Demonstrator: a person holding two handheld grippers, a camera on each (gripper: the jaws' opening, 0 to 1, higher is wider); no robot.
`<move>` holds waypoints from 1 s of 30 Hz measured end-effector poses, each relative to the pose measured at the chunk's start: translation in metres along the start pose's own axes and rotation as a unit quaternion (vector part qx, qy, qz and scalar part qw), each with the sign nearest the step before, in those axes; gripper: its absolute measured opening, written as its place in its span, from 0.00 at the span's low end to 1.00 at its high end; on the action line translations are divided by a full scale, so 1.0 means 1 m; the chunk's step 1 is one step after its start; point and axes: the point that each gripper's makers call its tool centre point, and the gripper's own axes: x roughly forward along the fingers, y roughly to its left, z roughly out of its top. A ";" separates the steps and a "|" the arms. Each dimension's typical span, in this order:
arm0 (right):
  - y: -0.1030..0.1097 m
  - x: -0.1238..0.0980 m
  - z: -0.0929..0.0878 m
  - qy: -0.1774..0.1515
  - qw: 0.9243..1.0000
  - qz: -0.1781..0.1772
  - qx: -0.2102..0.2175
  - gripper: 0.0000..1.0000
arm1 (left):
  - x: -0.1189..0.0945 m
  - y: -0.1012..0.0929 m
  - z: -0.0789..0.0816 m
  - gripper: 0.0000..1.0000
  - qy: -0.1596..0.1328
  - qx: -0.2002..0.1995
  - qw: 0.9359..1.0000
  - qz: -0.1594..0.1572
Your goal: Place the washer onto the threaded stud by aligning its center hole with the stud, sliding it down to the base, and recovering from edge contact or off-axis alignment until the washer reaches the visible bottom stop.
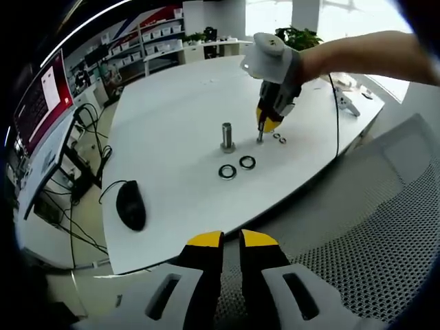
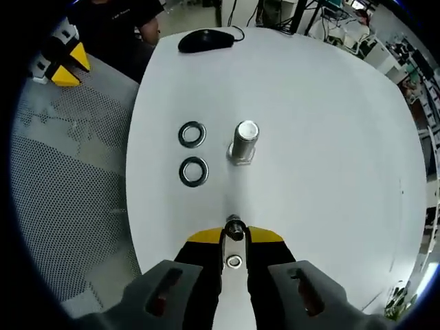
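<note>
I see the threaded stud (image 2: 244, 141) at frame centre in the right gripper view: a metal cylinder, upright on the smooth white surface (image 2: 330, 137), long axis vertical, flat round top. Two flat dark metal rings, washer one (image 2: 192, 135) and washer two (image 2: 193, 171), lie flat left of it, apart from the stud. My right tongs (image 2: 234, 237), yellow-tipped, are nearly closed on a small metal nut (image 2: 234, 227) at bottom centre; another small washer (image 2: 234, 261) lies on the surface between the jaws. In the left gripper view, my left tongs (image 1: 232, 240) sit at the bottom, narrow gap, nothing between them, over grey perforated mesh (image 1: 385, 240). Black computer mouse (image 1: 130, 204) at lower left.
</note>
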 end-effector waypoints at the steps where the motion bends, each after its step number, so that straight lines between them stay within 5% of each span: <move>1: 0.001 0.001 0.000 0.000 1.000 0.001 0.001 0.13 | 0.000 0.000 0.000 0.07 0.000 0.000 1.000 0.000; 14: -0.002 0.025 -0.006 0.026 1.000 0.016 0.004 0.13 | 0.000 -0.001 0.000 0.07 0.002 0.001 1.000 -0.003; 22: 0.000 0.020 -0.006 0.030 0.999 0.015 0.009 0.13 | 0.000 -0.001 -0.001 0.06 0.003 0.001 1.000 -0.003; 26: -0.001 0.019 -0.005 0.010 1.000 0.012 -0.017 0.18 | 0.001 0.000 -0.001 0.07 0.003 0.000 1.000 -0.003; 28: -0.003 0.016 -0.008 0.005 1.000 0.007 -0.005 0.27 | 0.001 0.000 -0.001 0.07 0.003 0.000 1.000 -0.003; 30: 0.000 0.014 -0.009 -0.006 1.000 0.015 0.007 0.25 | 0.001 0.000 -0.001 0.07 0.003 0.000 1.000 -0.003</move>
